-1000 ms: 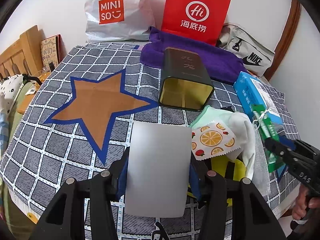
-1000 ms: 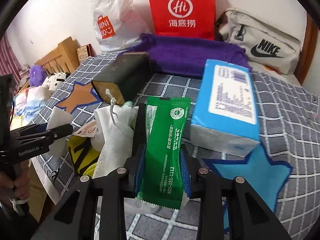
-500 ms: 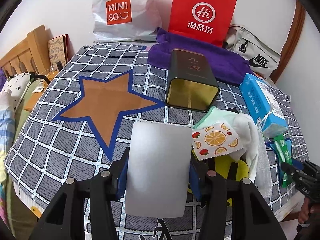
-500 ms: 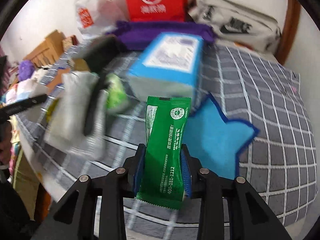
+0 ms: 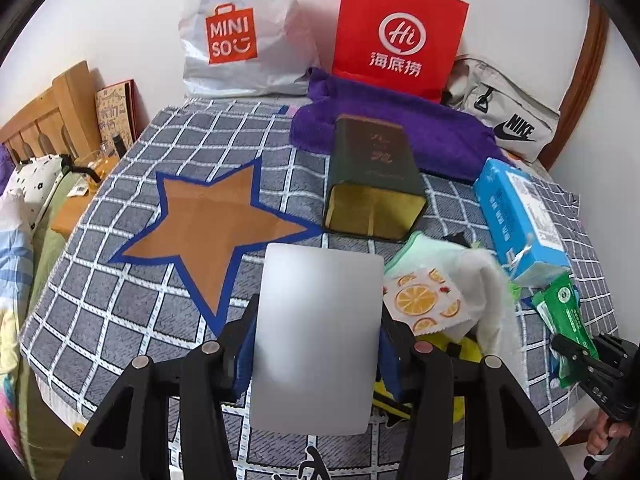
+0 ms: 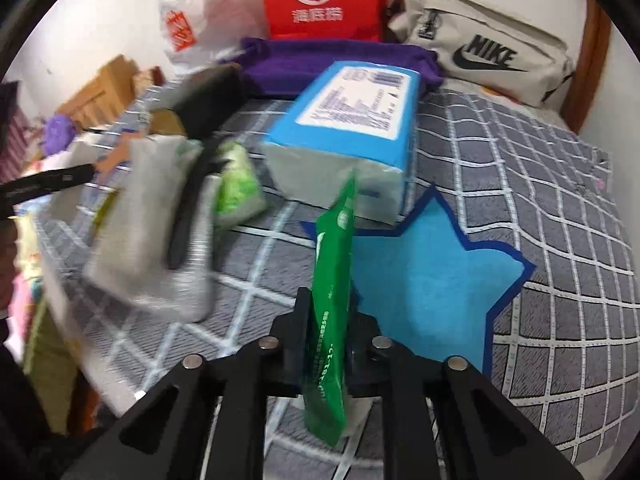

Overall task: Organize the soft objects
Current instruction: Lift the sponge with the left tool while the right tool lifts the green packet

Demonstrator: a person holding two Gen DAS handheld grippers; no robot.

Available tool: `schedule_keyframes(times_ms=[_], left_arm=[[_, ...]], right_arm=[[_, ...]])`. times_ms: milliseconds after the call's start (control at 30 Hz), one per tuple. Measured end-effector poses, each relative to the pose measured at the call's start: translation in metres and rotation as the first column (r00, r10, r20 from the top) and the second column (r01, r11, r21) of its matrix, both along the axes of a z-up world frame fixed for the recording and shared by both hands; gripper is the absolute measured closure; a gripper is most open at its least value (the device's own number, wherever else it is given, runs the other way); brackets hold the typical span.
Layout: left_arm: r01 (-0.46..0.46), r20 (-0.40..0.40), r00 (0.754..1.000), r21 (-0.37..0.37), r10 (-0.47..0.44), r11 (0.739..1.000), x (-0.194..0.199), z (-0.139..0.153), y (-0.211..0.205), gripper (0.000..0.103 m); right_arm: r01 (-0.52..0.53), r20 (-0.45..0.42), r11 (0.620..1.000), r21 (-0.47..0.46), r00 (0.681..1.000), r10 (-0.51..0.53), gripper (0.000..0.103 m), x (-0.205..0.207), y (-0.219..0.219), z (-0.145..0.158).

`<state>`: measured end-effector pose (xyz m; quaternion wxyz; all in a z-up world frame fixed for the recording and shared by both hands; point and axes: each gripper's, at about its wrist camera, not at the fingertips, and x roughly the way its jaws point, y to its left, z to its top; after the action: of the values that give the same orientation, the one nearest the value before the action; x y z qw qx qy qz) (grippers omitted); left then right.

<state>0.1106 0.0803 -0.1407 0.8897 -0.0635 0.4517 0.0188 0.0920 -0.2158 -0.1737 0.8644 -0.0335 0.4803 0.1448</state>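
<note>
My left gripper (image 5: 318,344) is shut on a flat silver-white pouch (image 5: 316,340) and holds it above the checked bedspread, just right of the brown star patch (image 5: 208,224). My right gripper (image 6: 326,320) is shut on a green sachet (image 6: 330,312), now edge-on, above the blue star patch (image 6: 424,288); it also shows in the left wrist view (image 5: 564,320). A pile of soft things lies between them: an orange-print wipe pack (image 5: 424,300), a white cloth (image 5: 484,280) and a pale green cloth (image 5: 416,248).
A dark tin (image 5: 372,184) lies on its side, open end toward me. A blue tissue pack (image 5: 520,216) lies to its right. A purple towel (image 5: 420,132), a Miniso bag (image 5: 240,36), a red paper bag (image 5: 400,36) and a Nike pouch (image 5: 508,120) line the wall.
My right gripper has swung right and back from the pile to above the blue star, and the green sachet has turned edge-on. My left gripper has pulled back slightly with its pouch.
</note>
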Motion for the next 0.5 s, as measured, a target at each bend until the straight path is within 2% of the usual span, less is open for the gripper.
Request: schedule_keyframes(times_ms=[100, 300, 500], left_arm=[[0.008, 0.016, 1.0, -0.002, -0.008, 1.0, 0.0, 0.008, -0.002, 0.055], [0.02, 0.04, 0.999, 0.002, -0.02, 1.0, 0.004, 0.026, -0.006, 0.055], [0.039, 0.06, 0.997, 0.021, -0.04, 0.999, 0.017, 0.045, -0.011, 0.055]], right_arm=[[-0.031, 0.022, 0.998, 0.047, 0.999, 0.03, 0.09, -0.008, -0.001, 0.017], [-0.032, 0.06, 0.995, 0.098, 0.998, 0.026, 0.091, -0.008, -0.004, 0.039], [-0.011, 0.119, 0.996, 0.09, 0.993, 0.001, 0.091, 0.014, -0.003, 0.069]])
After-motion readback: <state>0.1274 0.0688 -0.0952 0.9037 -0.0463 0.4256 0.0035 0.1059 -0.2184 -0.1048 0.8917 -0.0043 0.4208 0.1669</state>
